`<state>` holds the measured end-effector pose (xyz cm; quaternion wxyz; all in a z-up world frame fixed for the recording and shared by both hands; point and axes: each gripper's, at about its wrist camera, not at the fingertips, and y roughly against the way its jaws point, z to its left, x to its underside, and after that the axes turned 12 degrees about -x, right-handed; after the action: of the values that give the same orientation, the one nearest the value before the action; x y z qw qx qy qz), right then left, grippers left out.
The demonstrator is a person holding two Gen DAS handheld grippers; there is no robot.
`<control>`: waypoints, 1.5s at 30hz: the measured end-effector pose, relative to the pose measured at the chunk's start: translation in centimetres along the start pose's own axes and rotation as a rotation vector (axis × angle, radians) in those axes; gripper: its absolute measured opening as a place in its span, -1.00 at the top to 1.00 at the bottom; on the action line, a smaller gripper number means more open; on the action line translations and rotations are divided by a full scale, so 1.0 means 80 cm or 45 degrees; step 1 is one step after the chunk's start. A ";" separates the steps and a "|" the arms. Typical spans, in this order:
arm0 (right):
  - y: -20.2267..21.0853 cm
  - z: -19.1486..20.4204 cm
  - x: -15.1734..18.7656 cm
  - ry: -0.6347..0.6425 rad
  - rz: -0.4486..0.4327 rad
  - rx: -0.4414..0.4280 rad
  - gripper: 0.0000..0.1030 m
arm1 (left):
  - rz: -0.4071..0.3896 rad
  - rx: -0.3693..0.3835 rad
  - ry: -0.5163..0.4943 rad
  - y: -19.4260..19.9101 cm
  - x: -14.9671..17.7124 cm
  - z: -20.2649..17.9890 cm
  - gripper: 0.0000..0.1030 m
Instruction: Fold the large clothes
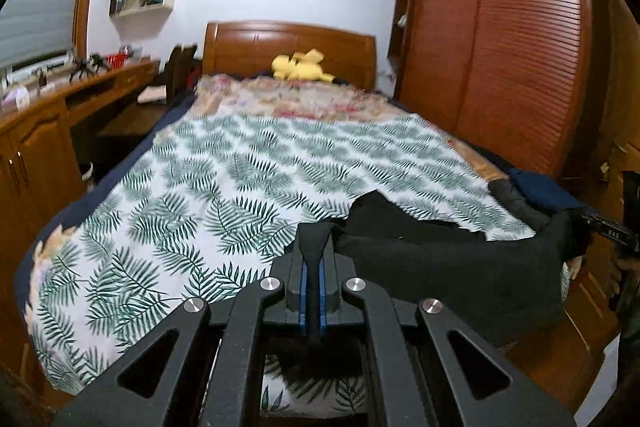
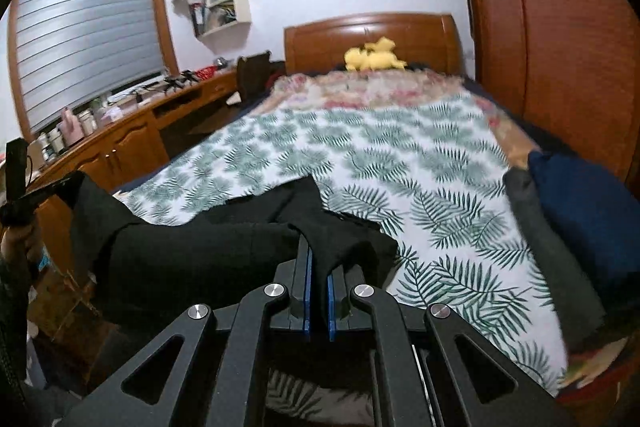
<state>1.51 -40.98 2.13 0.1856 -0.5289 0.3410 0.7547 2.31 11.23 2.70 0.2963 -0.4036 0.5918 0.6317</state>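
The left hand-held gripper (image 1: 313,247) and right hand-held gripper (image 2: 318,259) are each clamped on an edge of the black garment (image 1: 452,263), which is stretched between them over the foot of the bed (image 1: 192,195).

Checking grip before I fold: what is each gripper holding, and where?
Both hold the black garment: left gripper and right gripper each pinch its near edge, at opposite ends.

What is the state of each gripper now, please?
Left gripper: closed, holding an edge of the black garment.
Right gripper: closed, holding the same black garment at another edge.
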 end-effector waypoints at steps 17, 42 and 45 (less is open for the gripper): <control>-0.204 -0.080 -0.083 0.008 0.119 0.077 0.91 | 0.085 -0.128 -0.092 -0.159 -0.058 -0.035 0.92; -0.246 0.020 -0.056 0.166 0.302 0.092 -0.08 | 0.257 0.044 -0.208 -0.155 0.044 -0.074 -0.30; -0.268 0.048 -0.054 0.213 0.339 0.024 -0.08 | 0.265 0.053 -0.201 -0.146 0.052 -0.072 -0.30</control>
<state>14.24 -22.93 0.07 0.0599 -0.5382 0.4295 0.7227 11.11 6.55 -6.69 0.2832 -0.2829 0.6183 0.6764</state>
